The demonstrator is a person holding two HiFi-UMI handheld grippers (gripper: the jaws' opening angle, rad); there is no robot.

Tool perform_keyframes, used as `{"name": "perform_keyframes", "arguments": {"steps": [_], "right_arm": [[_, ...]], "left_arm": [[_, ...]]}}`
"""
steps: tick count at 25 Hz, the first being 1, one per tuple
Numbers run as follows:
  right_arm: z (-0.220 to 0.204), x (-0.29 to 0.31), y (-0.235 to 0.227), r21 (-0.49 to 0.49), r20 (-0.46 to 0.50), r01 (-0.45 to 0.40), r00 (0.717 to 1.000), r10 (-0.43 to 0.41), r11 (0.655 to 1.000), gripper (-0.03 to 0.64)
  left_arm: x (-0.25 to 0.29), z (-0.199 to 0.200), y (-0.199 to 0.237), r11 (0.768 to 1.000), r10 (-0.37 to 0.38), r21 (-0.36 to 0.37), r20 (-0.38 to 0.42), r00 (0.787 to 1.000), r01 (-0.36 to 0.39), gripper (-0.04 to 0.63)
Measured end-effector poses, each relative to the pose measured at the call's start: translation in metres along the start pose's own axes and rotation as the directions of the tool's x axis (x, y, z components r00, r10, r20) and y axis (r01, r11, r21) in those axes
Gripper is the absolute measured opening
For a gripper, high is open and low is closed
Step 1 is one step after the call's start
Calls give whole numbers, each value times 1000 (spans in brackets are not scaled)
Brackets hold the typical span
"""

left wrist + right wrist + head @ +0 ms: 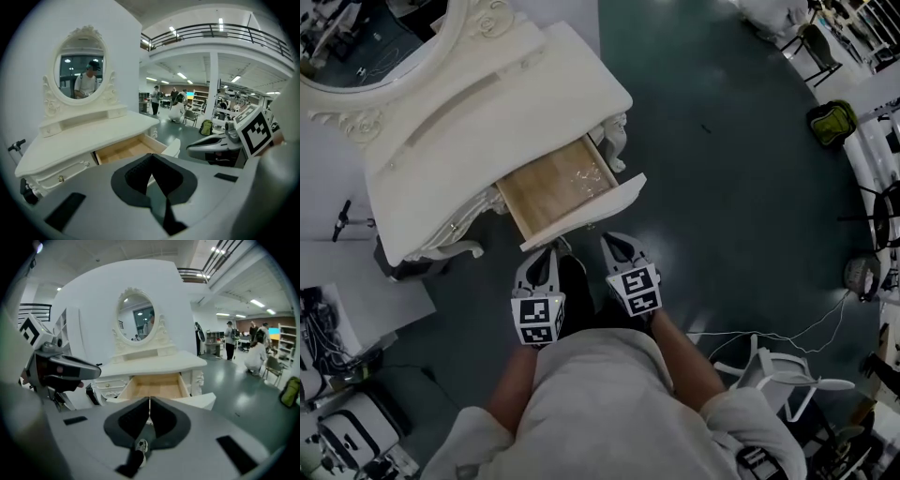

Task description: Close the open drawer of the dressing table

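The white dressing table [487,112] stands at the upper left of the head view, and its drawer [558,190] is pulled out, showing a bare wooden bottom. The white drawer front [586,214] faces me. My left gripper [546,255] and right gripper [617,242] hover side by side just short of that front, without touching it. Both are shut with nothing between the pads. In the left gripper view the drawer [125,150] lies just beyond the left gripper [151,158]. The right gripper [149,400] points straight at the drawer [154,385] and its front [202,401].
An oval mirror [366,37] tops the table. A white chair [787,375] and cables lie on the dark floor at the right, with a green backpack [832,122] farther off. Boxes and gear crowd the lower left [347,422]. People stand far back in the hall [230,341].
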State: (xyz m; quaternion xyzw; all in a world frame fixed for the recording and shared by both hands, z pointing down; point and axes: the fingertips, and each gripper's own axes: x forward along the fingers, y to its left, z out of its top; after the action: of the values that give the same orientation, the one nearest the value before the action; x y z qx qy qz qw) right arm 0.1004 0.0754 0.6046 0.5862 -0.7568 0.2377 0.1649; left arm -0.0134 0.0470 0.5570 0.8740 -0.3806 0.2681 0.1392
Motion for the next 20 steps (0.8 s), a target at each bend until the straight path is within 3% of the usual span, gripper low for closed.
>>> {"name": "perform_keyframes", "arguments": {"steps": [10, 20], "right_arm": [[-50, 36, 1, 51, -134, 22, 991, -15, 998, 17], [-70, 65, -1, 81, -211, 66, 976, -48, 995, 18]], "left_arm": [[32, -17, 9, 995, -62, 75, -120, 991, 72, 8], [62, -10, 12, 977, -145, 132, -163, 976, 167, 8]]}}
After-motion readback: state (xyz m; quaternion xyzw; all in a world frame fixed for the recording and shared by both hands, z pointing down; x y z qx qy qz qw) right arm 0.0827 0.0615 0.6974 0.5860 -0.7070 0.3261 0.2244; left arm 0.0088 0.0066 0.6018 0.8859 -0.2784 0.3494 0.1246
